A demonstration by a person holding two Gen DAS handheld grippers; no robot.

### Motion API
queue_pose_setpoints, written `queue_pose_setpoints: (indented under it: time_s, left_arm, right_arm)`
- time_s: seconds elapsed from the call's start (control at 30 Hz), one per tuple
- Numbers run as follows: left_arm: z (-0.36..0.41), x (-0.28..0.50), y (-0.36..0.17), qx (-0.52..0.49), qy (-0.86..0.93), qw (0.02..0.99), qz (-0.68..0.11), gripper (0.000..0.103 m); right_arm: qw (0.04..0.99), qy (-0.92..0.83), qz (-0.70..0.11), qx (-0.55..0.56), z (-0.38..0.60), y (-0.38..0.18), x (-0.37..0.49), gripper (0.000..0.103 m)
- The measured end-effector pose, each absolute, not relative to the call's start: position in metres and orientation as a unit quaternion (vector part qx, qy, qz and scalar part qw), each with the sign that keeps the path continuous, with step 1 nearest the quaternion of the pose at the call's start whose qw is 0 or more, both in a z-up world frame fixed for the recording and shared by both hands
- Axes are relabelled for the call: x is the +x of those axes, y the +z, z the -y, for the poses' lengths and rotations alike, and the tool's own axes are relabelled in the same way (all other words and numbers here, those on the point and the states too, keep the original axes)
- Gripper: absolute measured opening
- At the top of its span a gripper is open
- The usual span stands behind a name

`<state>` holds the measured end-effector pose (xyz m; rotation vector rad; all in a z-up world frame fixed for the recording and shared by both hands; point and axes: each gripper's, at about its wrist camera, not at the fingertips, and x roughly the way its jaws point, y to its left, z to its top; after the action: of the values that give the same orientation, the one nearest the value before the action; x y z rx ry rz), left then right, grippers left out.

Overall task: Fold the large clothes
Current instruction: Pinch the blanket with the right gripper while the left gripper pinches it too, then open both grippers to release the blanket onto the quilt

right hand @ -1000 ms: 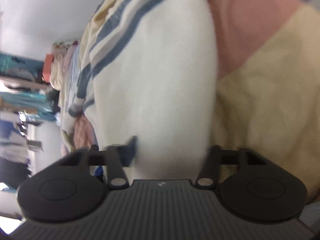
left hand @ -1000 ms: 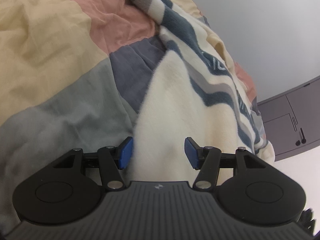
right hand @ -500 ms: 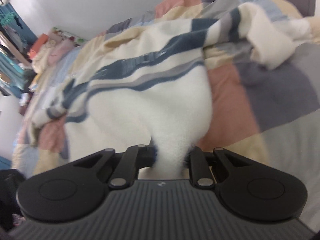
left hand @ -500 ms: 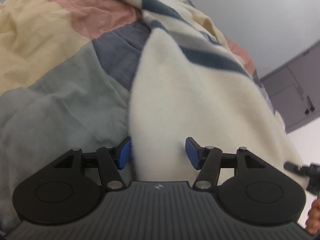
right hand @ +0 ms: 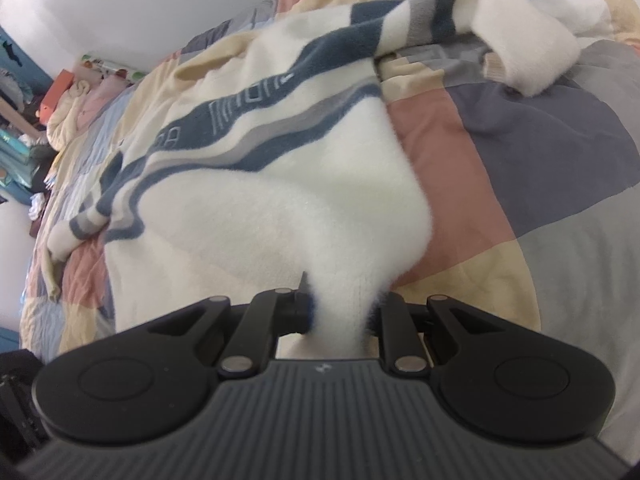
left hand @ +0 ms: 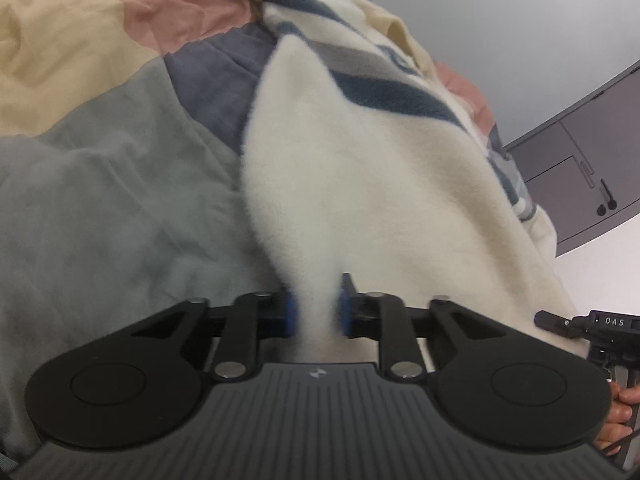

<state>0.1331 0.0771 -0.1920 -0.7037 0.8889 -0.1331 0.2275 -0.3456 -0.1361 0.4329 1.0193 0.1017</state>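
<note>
A large cream fleece sweater [right hand: 256,204] with navy and grey wavy stripes lies spread on a patchwork quilt; it also shows in the left wrist view [left hand: 360,184]. My left gripper [left hand: 316,312] is shut on a bunched cream edge of the sweater, blue pads pressing it from both sides. My right gripper [right hand: 340,314] is shut on another cream edge of the same sweater. One sleeve [right hand: 516,44] lies crumpled at the far right, the other sleeve [right hand: 80,228] trails off at the left.
The quilt [right hand: 520,152] has pink, yellow, grey and navy patches and covers the bed. A grey cabinet [left hand: 580,160] stands at the right in the left wrist view. A pile of clothes [right hand: 80,96] sits by the wall at far left. The other gripper's body [left hand: 596,328] shows at right.
My left gripper has closed from open onto the sweater's edge. My right gripper closed on the sweater earlier and keeps its hold, now with the fabric pulled slightly nearer.
</note>
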Motion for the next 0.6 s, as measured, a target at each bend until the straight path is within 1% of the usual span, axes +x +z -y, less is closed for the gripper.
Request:
queue_pose_setpoints:
  time_s: [0.07, 0.2, 0.4, 0.5, 0.6]
  left_arm:
    - [-0.078, 0.13, -0.186, -0.337, -0.068, 0.846, -0.407, 0.017]
    - [-0.094, 0.119, -0.163, -0.358, -0.065, 0.853, -0.375, 0.016]
    - [-0.117, 0.094, -0.112, -0.362, -0.045, 0.869, -0.335, 0.015]
    - [-0.129, 0.086, -0.097, -0.358, -0.039, 0.868, -0.342, 0.015]
    - [-0.136, 0.084, -0.097, -0.355, -0.026, 0.856, -0.375, 0.015]
  right_arm:
    - [0.853, 0.054, -0.481, 0.196, 0.343, -0.13, 0.224, 0.016]
    - [0.856, 0.075, -0.475, 0.19, 0.339, -0.117, 0.215, 0.016]
    - [0.867, 0.11, -0.462, 0.155, 0.326, -0.094, 0.196, 0.015]
    - [0.864, 0.141, -0.467, 0.129, 0.312, -0.087, 0.184, 0.015]
    - [0.855, 0.153, -0.483, 0.109, 0.303, -0.091, 0.179, 0.015]
